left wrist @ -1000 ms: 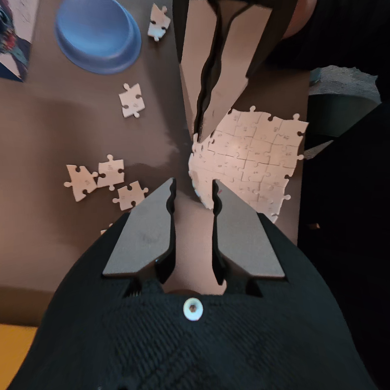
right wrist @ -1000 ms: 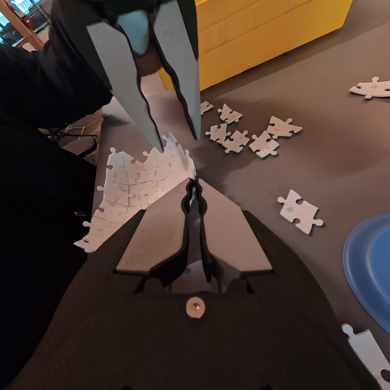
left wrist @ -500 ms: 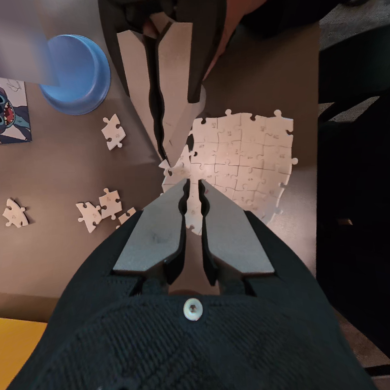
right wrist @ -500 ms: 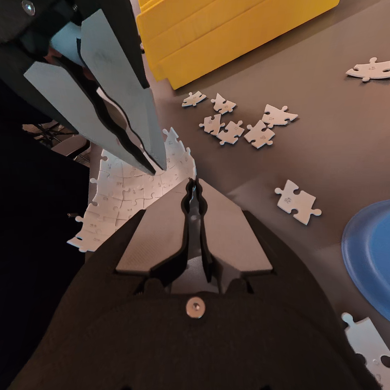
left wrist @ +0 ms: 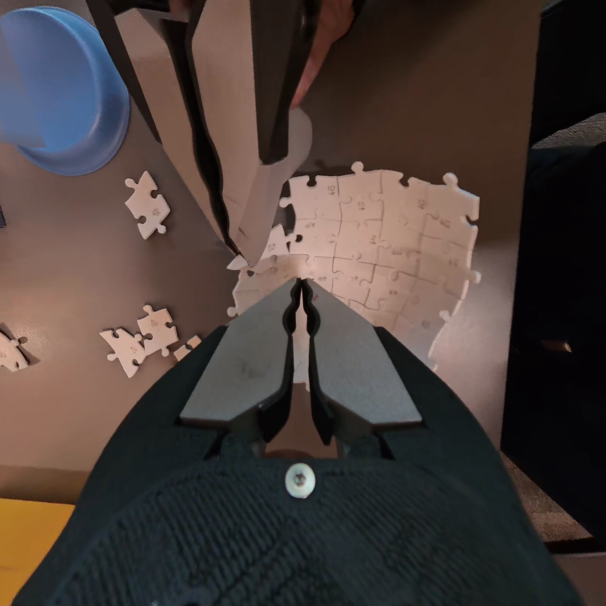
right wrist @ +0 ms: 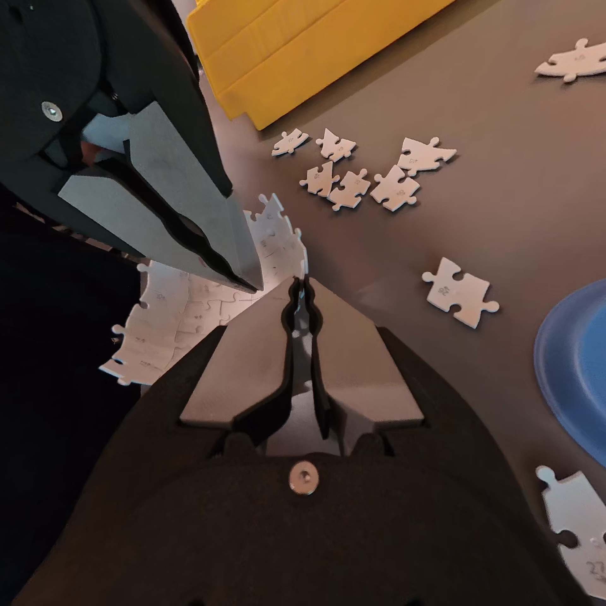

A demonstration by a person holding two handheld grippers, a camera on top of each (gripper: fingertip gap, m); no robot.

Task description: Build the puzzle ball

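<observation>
The desk (left wrist: 410,114) was brown, and the curved shell (left wrist: 387,249) of joined white pieces lay at its edge, close to the person. It was about half of a ball at most, so I judge that much work remained. Farther off lay a blue dish (right wrist: 577,367) and a yellow box (right wrist: 295,55).

The shell looked light and stiff, but its joints could probably open under pressure, so it is best taken at the rim. The left hand-held gripper (left wrist: 301,281) had its jaws together on that rim. The right hand-held gripper (right wrist: 299,282) was closed on the rim beside it, where a small piece (left wrist: 277,244) stood tilted.

One shell, one dish, one box. In the right wrist view I counted nine loose pieces (right wrist: 459,292), six of them in a group (right wrist: 351,190).
</observation>
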